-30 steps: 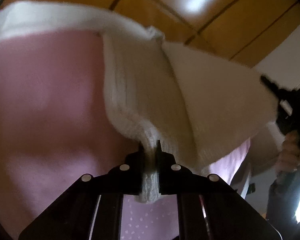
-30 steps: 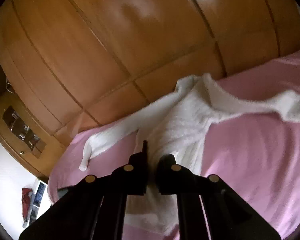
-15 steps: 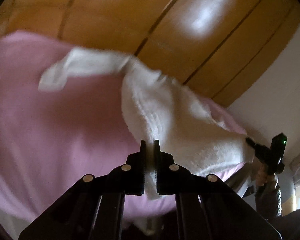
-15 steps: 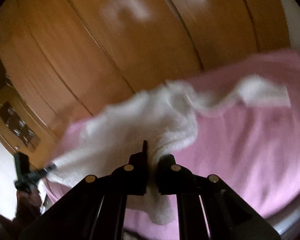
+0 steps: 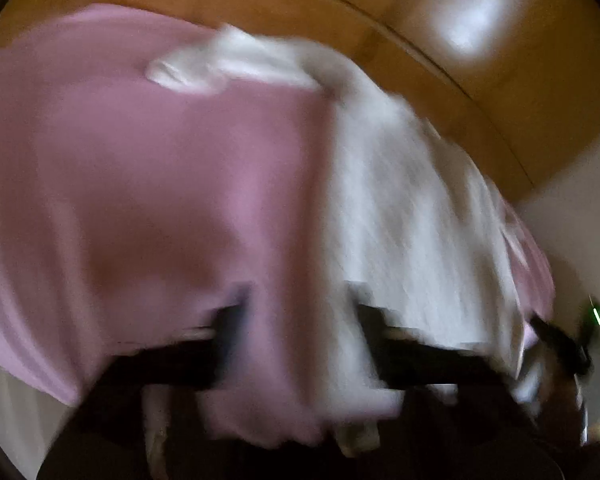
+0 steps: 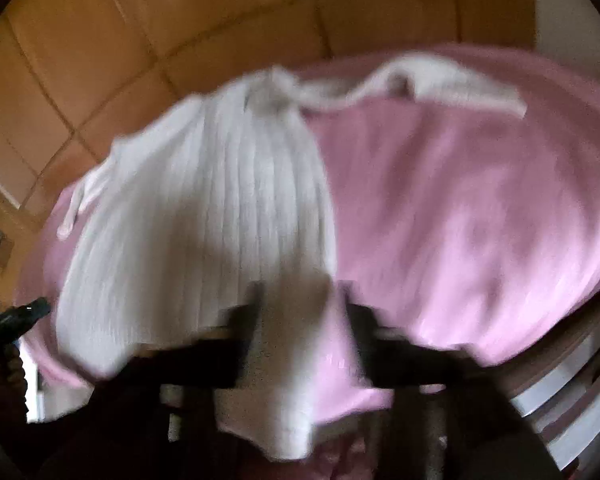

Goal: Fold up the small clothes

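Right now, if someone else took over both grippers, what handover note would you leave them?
Left gripper: open, holding nothing.
Right gripper: open, the garment's hem lies loose between its fingers.
The white ribbed knit garment lies spread on the pink bedsheet, one sleeve stretched out sideways.
Done: garment laid out.
Left: fold in the sleeves, then the body. Both views are blurred.

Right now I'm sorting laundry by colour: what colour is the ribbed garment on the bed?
White garment, lying on pink bedding; clearest in the right wrist view.
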Demonstrator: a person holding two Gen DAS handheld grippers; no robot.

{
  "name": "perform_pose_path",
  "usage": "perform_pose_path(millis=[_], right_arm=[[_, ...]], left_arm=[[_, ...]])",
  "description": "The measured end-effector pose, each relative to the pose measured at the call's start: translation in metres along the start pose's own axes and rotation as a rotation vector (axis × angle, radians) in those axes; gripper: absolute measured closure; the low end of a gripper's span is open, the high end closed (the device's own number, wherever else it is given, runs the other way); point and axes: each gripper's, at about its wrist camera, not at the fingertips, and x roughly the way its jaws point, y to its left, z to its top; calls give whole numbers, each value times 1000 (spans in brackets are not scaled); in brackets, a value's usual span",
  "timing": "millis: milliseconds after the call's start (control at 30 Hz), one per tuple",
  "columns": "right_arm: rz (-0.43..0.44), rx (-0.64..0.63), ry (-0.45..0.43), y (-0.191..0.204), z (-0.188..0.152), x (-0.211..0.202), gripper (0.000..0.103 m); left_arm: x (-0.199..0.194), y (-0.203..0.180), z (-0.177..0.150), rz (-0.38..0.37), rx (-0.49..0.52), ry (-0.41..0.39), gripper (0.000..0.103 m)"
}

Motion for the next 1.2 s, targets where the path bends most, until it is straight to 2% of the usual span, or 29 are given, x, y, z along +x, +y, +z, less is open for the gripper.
perform_pose_path(millis=[67, 133, 400, 433, 500, 533, 567, 700, 733, 767, 800, 833, 900, 933, 1033, 1133, 1200], right_arm=[[17, -12, -31, 9, 10, -1, 47], [53, -17, -41, 24, 13, 5, 38], [194, -129, 50, 117, 12, 77, 37], [206, -150, 61, 129, 11, 85, 36], [219, -170, 80, 144, 8, 97, 36], [225, -172, 89, 149, 9, 104, 36], [231, -170, 99, 153, 10, 112, 36], [234, -172, 109, 164, 10, 125, 33], [229, -176, 109, 166, 10, 127, 32], [227, -177, 110, 167, 9, 127, 32], [225, -178, 112, 167, 9, 128, 32], [223, -177, 114, 167, 8, 129, 32], [222, -180, 112, 166, 7, 130, 31], [221, -181, 110, 167, 6, 130, 31], [221, -177, 107, 167, 6, 133, 28], [215, -183, 94, 168, 4, 135, 27], [209, -195, 92, 168, 3, 135, 27]], left_arm=[[-1, 18, 24, 53, -47, -58, 35], [3, 33, 42, 102, -112, -93, 35], [26, 95, 114, 154, -421, -163, 35], [23, 95, 120, 175, -405, -189, 35], [24, 72, 124, 226, -295, -222, 33], [29, 55, 128, 263, -191, -222, 26], [35, 44, 130, 292, -135, -219, 21], [86, 20, 148, 417, 6, -173, 21], [99, 21, 153, 470, 21, -175, 26], [109, 25, 158, 490, 24, -175, 51], [116, 32, 164, 491, 21, -158, 66], [121, 39, 171, 489, 10, -139, 89], [111, 53, 186, 474, -17, -154, 92], [99, 60, 196, 506, -20, -181, 93], [63, 92, 222, 522, -80, -217, 94], [5, 134, 242, 629, -128, -265, 94], [-20, 159, 241, 635, -186, -255, 94]])
